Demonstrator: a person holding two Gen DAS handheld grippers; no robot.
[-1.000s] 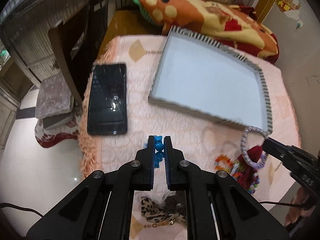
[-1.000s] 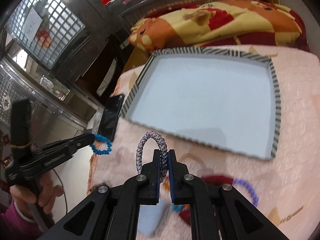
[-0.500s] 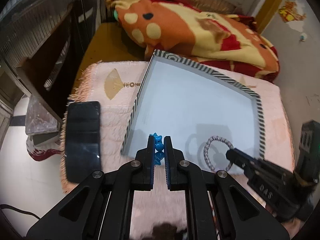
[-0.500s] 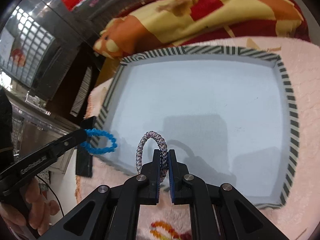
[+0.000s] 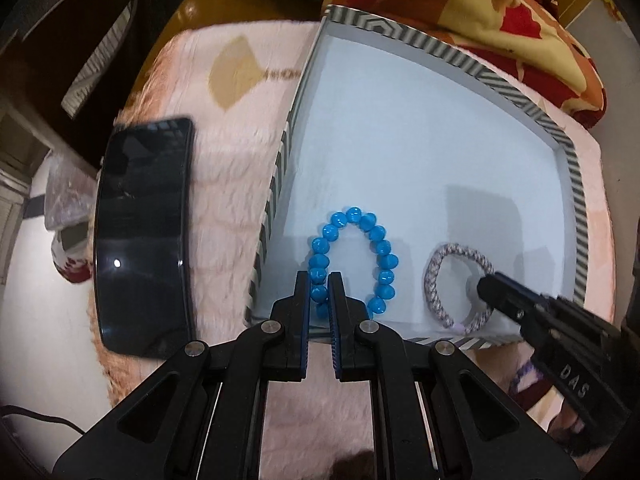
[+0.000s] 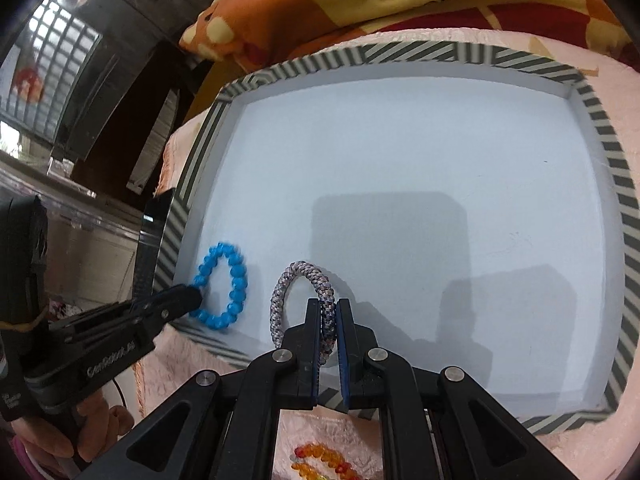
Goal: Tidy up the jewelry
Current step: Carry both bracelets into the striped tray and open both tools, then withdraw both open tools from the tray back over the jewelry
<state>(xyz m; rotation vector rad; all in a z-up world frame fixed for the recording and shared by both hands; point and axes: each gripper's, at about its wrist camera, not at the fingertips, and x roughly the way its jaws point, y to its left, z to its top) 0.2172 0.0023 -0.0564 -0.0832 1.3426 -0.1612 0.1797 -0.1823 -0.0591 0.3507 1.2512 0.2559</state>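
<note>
A shallow tray (image 5: 576, 184) (image 6: 624, 208) with a pale blue floor and grey striped rim lies on a pink fluffy cloth. My left gripper (image 5: 319, 280) (image 6: 192, 300) is shut on a blue beaded bracelet (image 5: 376, 236) (image 6: 236, 268), whose loop rests low over the tray's near left corner. Beside it on the right, my right gripper (image 6: 328, 306) (image 5: 486, 284) is shut on a grey-purple braided bracelet (image 6: 288, 280) (image 5: 436, 276), held just above the tray floor near the front rim.
A black phone (image 5: 144, 236) lies on the cloth left of the tray. A red, orange and yellow blanket (image 5: 480, 12) is bunched behind the tray. Orange beads (image 6: 324, 458) lie on the cloth in front of it. A person's hand (image 6: 60, 440) grips the left tool.
Both grippers moved forward over the tray's front rim and sank toward its floor, carrying their bracelets. The blue bracelet's loop now shows fully and lies low in the tray.
</note>
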